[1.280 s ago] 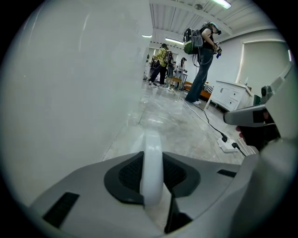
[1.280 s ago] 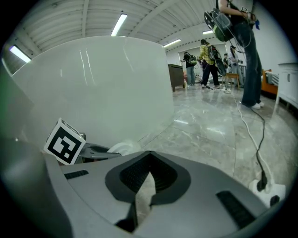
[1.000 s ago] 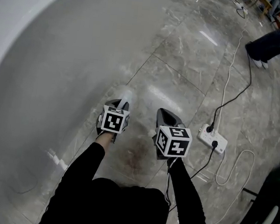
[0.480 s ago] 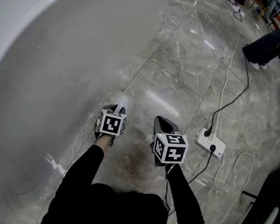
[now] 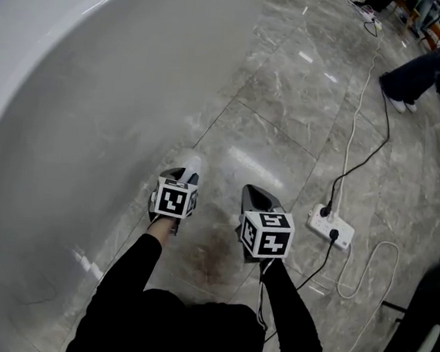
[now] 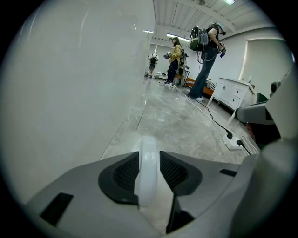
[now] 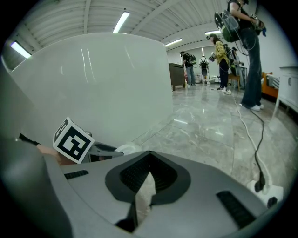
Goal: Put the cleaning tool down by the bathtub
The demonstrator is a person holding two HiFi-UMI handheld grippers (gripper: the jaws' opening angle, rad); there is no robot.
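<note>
Grey marble floor is spreading out below you, with big white bathtub curving along your left. You are holding left gripper low beside tub wall. Its jaws are opening, with rounded white cleaning tool between pads and both pads touching it. Tool's front end is showing ahead of gripper, down at floor just beside tub. You are hovering right gripper near left one, jaws clenched on nothing. White power strip with black cable is lying farther right.
</note>
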